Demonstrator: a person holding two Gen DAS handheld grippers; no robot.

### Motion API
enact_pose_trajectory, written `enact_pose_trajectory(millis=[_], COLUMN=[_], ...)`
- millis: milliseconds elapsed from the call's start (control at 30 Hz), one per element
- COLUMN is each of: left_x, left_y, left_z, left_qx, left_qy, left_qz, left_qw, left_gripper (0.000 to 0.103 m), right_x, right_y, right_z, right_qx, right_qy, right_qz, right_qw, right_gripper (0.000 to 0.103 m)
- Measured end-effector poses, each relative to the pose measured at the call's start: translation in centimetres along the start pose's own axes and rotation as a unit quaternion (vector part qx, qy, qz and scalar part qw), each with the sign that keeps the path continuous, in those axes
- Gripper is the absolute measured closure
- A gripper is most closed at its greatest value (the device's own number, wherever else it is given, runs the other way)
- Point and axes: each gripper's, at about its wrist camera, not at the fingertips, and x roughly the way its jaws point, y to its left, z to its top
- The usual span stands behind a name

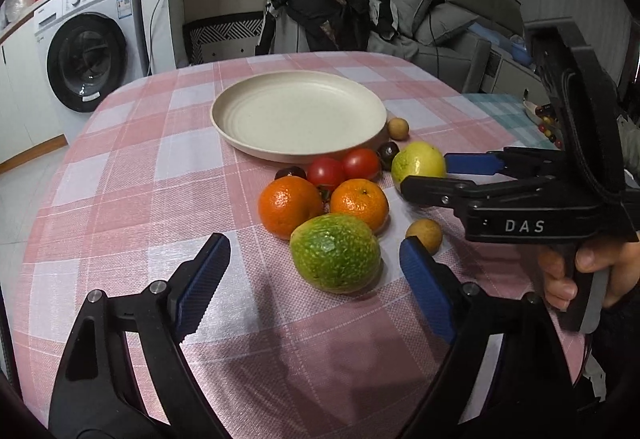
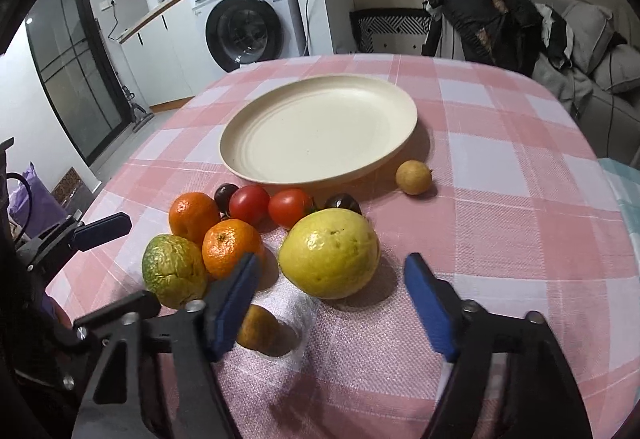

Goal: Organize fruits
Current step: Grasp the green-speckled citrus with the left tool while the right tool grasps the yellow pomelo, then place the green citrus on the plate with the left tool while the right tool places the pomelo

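Now both hand-held grippers, left (image 1: 314,263) & right (image 2: 330,277), gape wide; bumpy green fruit (image 1: 335,253), smooth round plate (image 1: 298,115).

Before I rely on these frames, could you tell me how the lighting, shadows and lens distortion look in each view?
Left wrist view: strong fisheye bend with dark corners; the green fruit casts a soft shadow toward the camera and is sharp. Right wrist view: same curving of the table edge; the yellow fruit is in focus with a shadow at its right, and the plate shows no harsh glare.

Cream plate (image 1: 298,115), pink-and-white checked tablecloth (image 1: 132,175), orange mandarins (image 1: 289,206), red tomatoes (image 1: 326,171), mottled green fruit (image 1: 335,258)
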Motion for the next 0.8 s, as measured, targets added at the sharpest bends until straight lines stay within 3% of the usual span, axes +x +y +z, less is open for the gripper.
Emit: enact_pose_trajectory(millis=[167, 200, 233, 300, 467, 800], left_x=[1.3, 1.5, 1.8, 2.2, 2.0, -0.7], left_y=[-0.3, -0.3, -0.3, -0.2, 0.3, 1.2], left_z=[0.3, 0.2, 0.2, 0.0, -0.2, 0.6], left_qx=[0.005, 0.004, 0.001, -0.004, -0.014, -0.011], left_qy=[0.024, 0.028, 0.032, 0.042, 0.033, -0.007], left_qz=[-0.010, -0.012, -0.017, -0.027, -0.054, -0.050], left_qw=[0.9997, 0.9995, 0.9993, 0.9988, 0.9979, 0.9987], left_gripper=[0.028, 0.034, 0.037, 0.054, 0.055, 0.055], right_x=[0.3, 0.5, 0.7, 0.7, 0.2, -2.2], right_y=[-0.3, -0.4, -0.4, -0.3, 0.0, 0.6], right_z=[0.3, 0.3, 0.3, 0.2, -0.1, -0.1], right_qx=[0.011, 0.011, 0.012, 0.008, -0.005, -0.013], right_qy=[0.006, 0.010, 0.014, 0.011, 0.002, -0.032], right_qz=[0.015, 0.020, 0.022, 0.023, 0.026, 0.027], right_qw=[1.000, 1.000, 1.000, 1.000, 1.000, 0.999], right_gripper=[0.040, 0.047, 0.047, 0.048, 0.048, 0.048])
